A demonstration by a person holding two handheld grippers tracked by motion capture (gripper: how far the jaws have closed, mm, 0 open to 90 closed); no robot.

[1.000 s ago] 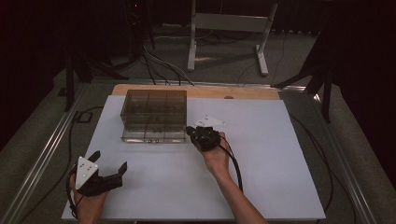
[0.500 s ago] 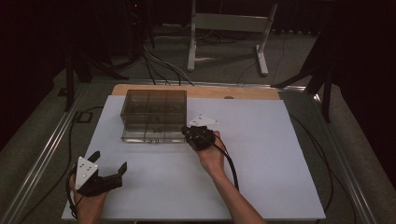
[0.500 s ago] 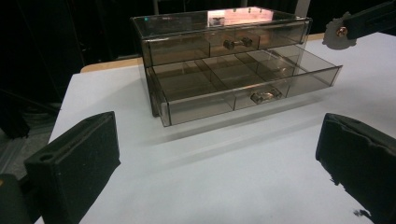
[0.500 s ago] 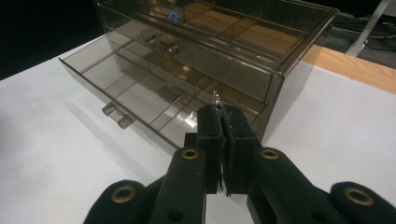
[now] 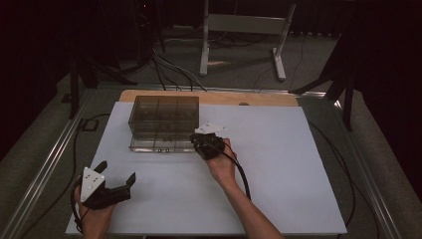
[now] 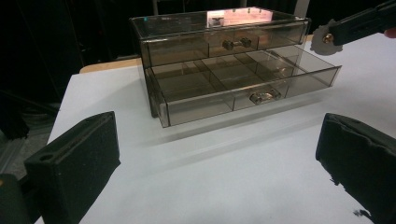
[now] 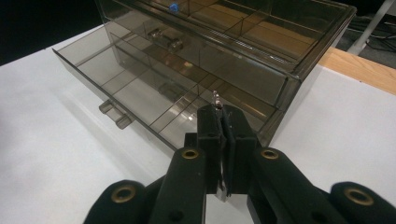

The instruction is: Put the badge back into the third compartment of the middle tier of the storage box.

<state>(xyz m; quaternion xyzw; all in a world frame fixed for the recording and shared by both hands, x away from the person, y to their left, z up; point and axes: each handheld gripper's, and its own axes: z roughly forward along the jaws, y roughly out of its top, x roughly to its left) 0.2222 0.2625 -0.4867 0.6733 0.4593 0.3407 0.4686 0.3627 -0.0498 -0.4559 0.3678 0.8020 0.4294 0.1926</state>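
One smoked-plastic drawer box (image 5: 164,119) is sitting on the white table (image 5: 278,164), and it is showing two drawers: the lower drawer (image 6: 243,84) hanging open, the upper drawer (image 6: 224,44) shut, each with one handle. Two grippers are working: the left gripper (image 5: 117,181) and the right gripper (image 7: 224,116), which is pinching one small metal piece (image 7: 215,99).

No text, brand, number or sign can be read anywhere here. A pale label (image 6: 239,17) lies on top of the smoky drawer box (image 6: 187,44), seen in the left gripper view, but its print is too small and blurred to make out
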